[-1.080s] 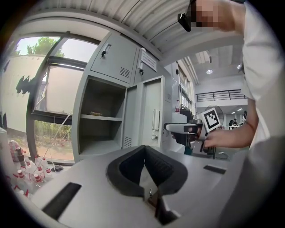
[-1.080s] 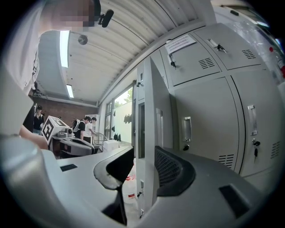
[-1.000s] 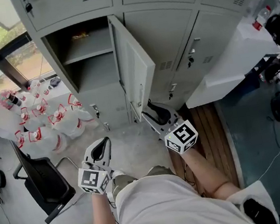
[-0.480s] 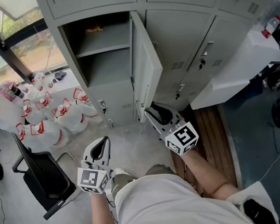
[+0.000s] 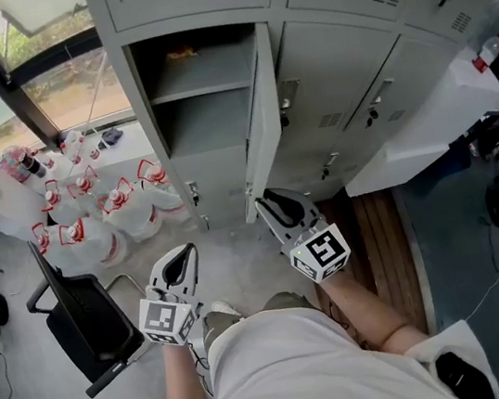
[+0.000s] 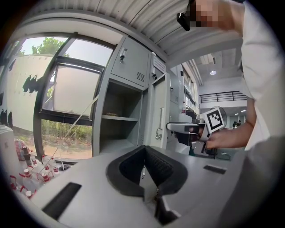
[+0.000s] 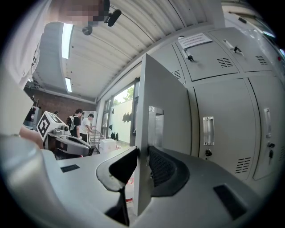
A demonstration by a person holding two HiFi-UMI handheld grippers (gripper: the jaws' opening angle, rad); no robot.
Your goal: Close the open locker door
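Grey lockers [image 5: 340, 57] line the wall. The door [image 5: 261, 122] stands ajar, its free edge upright between the right gripper's [image 5: 276, 206] jaws, which pinch it. The left gripper [image 5: 180, 263] is farther off, jaws together, empty.

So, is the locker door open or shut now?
Open. The locker door stands swung out from its frame, the shelf inside shows, and the right gripper is closed on its free edge.
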